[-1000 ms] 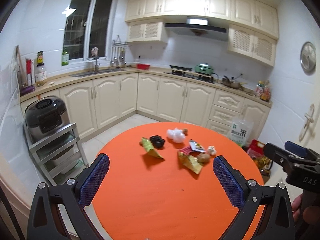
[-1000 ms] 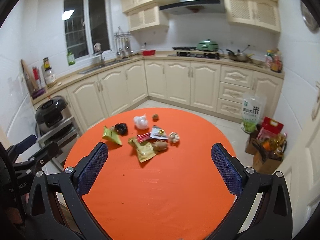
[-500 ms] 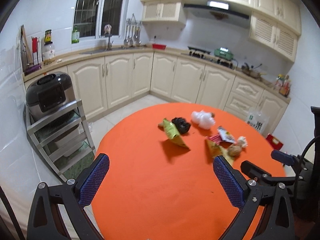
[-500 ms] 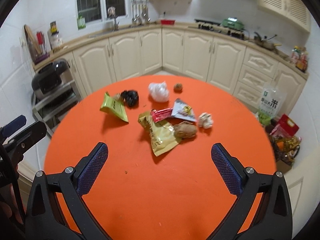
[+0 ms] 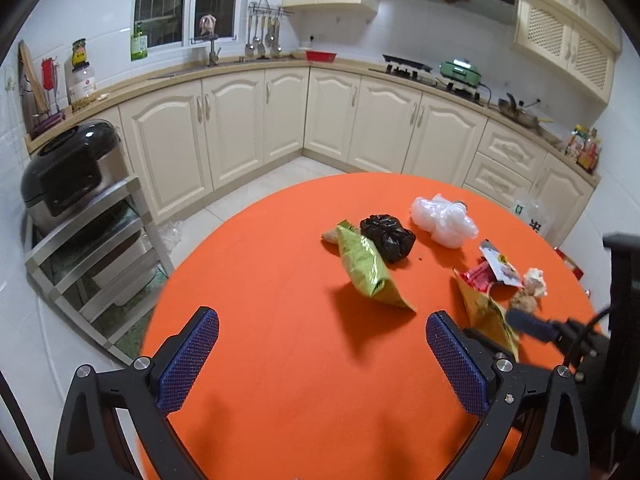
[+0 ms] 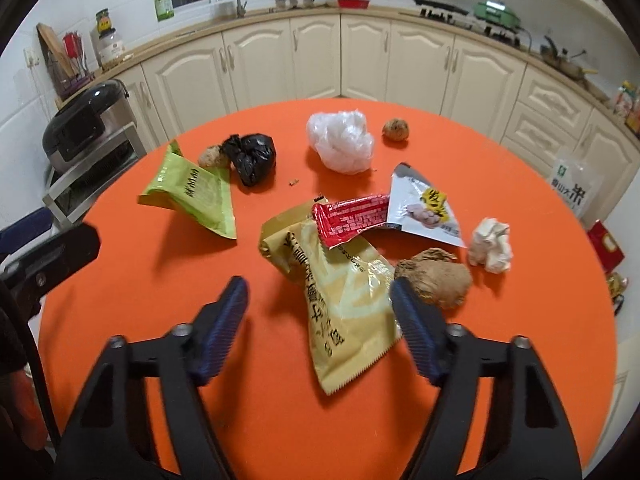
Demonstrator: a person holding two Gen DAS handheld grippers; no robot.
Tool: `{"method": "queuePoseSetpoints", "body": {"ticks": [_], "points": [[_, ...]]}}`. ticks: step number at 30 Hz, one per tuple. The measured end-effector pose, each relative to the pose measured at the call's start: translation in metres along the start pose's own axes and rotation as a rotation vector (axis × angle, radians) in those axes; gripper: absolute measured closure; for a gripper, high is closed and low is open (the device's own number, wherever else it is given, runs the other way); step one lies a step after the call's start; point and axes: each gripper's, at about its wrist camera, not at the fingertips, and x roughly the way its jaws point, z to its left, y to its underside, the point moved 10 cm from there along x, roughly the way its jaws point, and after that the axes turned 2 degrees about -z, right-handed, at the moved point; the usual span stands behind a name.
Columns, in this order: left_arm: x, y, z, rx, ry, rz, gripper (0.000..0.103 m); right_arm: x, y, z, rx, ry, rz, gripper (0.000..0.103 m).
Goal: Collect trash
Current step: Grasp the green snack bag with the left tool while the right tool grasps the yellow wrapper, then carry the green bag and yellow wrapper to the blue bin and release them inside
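Trash lies on a round orange table [image 6: 160,320]: a yellow snack bag [image 6: 340,292], a red wrapper [image 6: 352,218], a white-grey packet [image 6: 424,204], a green bag [image 6: 192,192], a black bag [image 6: 252,156], a white plastic bag [image 6: 340,140], a crumpled tissue [image 6: 492,244] and brown lumps [image 6: 436,280]. My right gripper [image 6: 318,322] is open, its fingers on either side of the yellow bag's lower part. My left gripper [image 5: 322,354] is open and empty over bare table, short of the green bag [image 5: 366,266].
Cream kitchen cabinets [image 5: 240,128] and a counter run behind the table. A rice cooker [image 5: 68,172] sits on a metal rack [image 5: 92,248] at the left. A rice sack [image 6: 576,188] and boxes stand on the floor at the right.
Both grippers have moved forward and down toward the trash. The right gripper's jaws have narrowed and now straddle the yellow bag.
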Motion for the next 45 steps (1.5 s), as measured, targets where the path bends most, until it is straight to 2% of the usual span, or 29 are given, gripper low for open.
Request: {"method": "queuePoseSetpoints", "body": {"ticks": [2,4,8,9,11,12,13,14,15,16,21,27,32,38,45], "points": [[0.020,-0.007,-0.008,0.000,0.003,0.014,0.001,0.003,0.000,-0.006,0.006,0.007,-0.002,0.054],[0.040,-0.014,-0.015,-0.002,0.008,0.032,0.001,0.001,-0.003,-0.006,0.012,-0.026,-0.011,0.064],[0.075,-0.030,-0.028,0.004,0.002,0.061,0.002,0.002,-0.006,-0.002,-0.004,-0.045,-0.012,0.073],[0.082,-0.034,-0.031,0.006,-0.001,0.067,0.006,0.002,-0.007,-0.001,-0.002,-0.050,-0.012,0.076],[0.100,-0.040,-0.036,-0.008,0.019,0.101,0.029,0.002,-0.007,0.000,0.006,-0.059,-0.011,0.079],[0.111,-0.041,-0.037,-0.026,0.040,0.130,0.054,0.002,-0.008,0.001,0.011,-0.064,-0.011,0.080],[0.118,-0.042,-0.037,-0.035,0.047,0.148,0.067,0.001,-0.008,0.001,0.019,-0.072,-0.011,0.082],[0.120,-0.047,-0.037,-0.032,0.046,0.135,0.069,0.000,-0.009,0.000,0.029,-0.080,-0.011,0.083],[0.121,-0.052,-0.038,-0.021,0.052,0.123,0.078,0.000,-0.009,0.000,0.038,-0.089,-0.011,0.084],[0.121,-0.056,-0.037,-0.017,0.059,0.118,0.081,-0.002,-0.010,-0.001,0.050,-0.099,-0.012,0.086],[0.111,-0.067,-0.036,0.012,0.068,0.077,0.086,-0.014,-0.005,-0.004,0.119,-0.159,-0.019,0.087],[0.087,-0.056,-0.042,0.034,0.083,0.045,0.087,-0.041,0.009,-0.001,0.171,-0.222,-0.042,0.090],[0.052,-0.038,-0.050,0.070,0.105,0.014,0.087,-0.069,0.021,-0.002,0.202,-0.248,-0.071,0.090],[0.014,-0.016,-0.072,0.135,0.145,-0.028,0.087,-0.112,0.030,-0.011,0.200,-0.228,-0.138,0.090],[-0.023,-0.004,-0.110,0.211,0.191,-0.093,0.088,-0.174,0.034,-0.040,0.213,-0.190,-0.244,0.090]]}}
